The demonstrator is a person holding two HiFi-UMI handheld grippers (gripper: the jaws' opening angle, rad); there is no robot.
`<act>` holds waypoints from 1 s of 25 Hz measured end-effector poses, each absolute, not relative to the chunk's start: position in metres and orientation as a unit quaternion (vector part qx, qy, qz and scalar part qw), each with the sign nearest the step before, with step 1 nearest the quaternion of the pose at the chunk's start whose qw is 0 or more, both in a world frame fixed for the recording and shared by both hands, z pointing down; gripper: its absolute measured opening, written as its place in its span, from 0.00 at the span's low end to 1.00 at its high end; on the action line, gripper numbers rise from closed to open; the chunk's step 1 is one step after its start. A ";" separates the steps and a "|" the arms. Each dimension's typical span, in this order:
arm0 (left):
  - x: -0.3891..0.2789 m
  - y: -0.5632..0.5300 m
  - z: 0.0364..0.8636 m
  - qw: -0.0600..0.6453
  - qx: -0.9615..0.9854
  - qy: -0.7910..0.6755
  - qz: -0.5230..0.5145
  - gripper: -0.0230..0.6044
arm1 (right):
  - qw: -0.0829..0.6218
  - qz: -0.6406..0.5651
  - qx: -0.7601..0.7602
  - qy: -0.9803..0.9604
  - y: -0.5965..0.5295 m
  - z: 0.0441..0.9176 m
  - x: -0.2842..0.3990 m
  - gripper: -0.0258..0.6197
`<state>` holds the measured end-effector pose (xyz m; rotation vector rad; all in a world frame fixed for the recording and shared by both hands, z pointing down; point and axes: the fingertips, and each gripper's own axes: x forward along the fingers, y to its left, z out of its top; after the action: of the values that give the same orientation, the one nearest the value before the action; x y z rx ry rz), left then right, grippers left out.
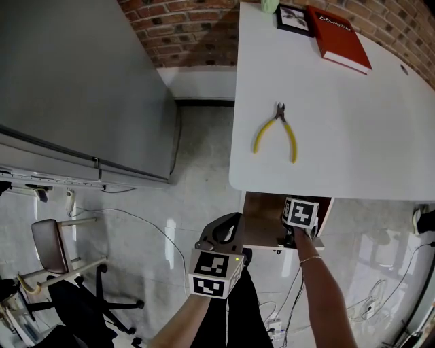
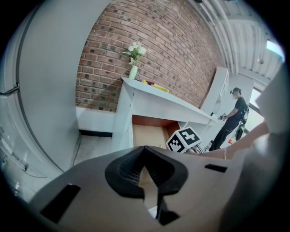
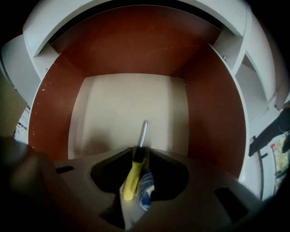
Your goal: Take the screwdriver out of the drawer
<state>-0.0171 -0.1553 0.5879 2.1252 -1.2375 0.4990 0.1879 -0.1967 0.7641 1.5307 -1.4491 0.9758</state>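
The drawer [image 1: 262,221] stands pulled out under the white table's [image 1: 340,136] near edge. My right gripper [image 1: 293,231] reaches into it, its marker cube on top. In the right gripper view, the screwdriver [image 3: 135,170], with a yellow handle, black collar and metal shaft, lies between the jaws of the right gripper [image 3: 140,153], which are shut on its collar; the shaft points into the drawer [image 3: 213,104]. My left gripper [image 1: 230,225] hangs left of the drawer's front over the floor. In its own view the left gripper [image 2: 145,152] is shut on nothing.
Yellow pliers [image 1: 276,130], a red book [image 1: 340,38] and a framed picture [image 1: 295,18] lie on the table. A grey cabinet [image 1: 75,81] fills the left, an office chair [image 1: 61,265] stands lower left. A person [image 2: 235,115] stands far off. Something blue and white [image 3: 146,194] shows under the jaws.
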 end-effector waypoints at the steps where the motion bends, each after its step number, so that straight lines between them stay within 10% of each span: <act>1: -0.017 -0.155 0.589 0.312 0.804 -0.469 0.190 0.02 | 0.404 0.383 0.606 -0.568 -0.197 0.764 0.189 0.22; 15: -0.028 -0.156 0.598 0.319 0.796 -0.476 0.196 0.02 | 0.470 0.355 0.606 -0.535 -0.200 0.767 0.190 0.21; 25: -0.029 -0.156 0.600 0.318 0.796 -0.474 0.199 0.02 | 0.386 0.390 0.631 -0.548 -0.195 0.761 0.189 0.17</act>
<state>-0.0289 -0.1559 0.5998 2.0955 -1.2479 0.5230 0.1894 -0.1950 0.7610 1.6077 -1.3956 0.9936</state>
